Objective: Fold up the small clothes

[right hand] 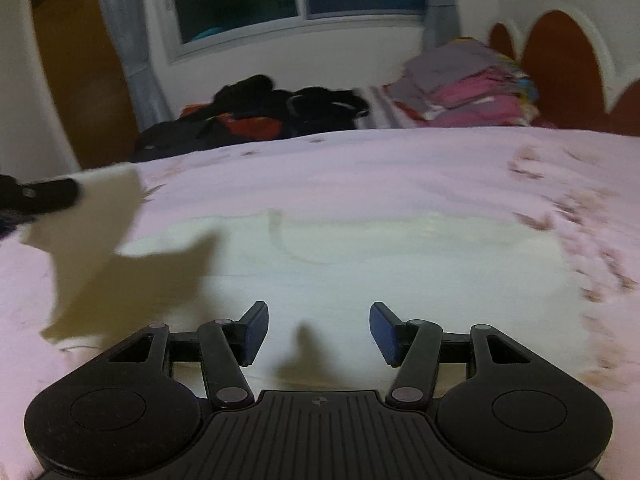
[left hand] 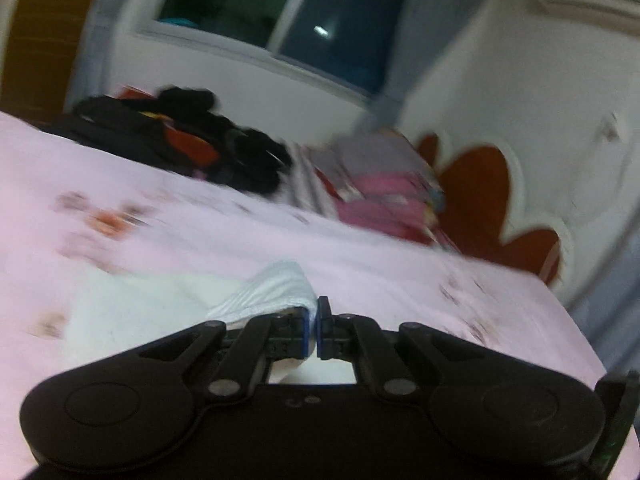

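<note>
On the pink bedsheet (right hand: pixel 360 168) lies a white garment (right hand: pixel 360 256), spread mostly flat across the bed. At its left side the left hand-held gripper (left hand: pixel 317 330) is clenched on a lifted edge of that cloth, the fabric bunched just beside its blue pads. Over the garment's near part the right hand-held gripper (right hand: pixel 319 330) is released, jaws apart with nothing between them. Near the window, a dark clothes heap (right hand: pixel 256 116) and a folded pink stack (right hand: pixel 472 92) rest at the bed's far side
</note>
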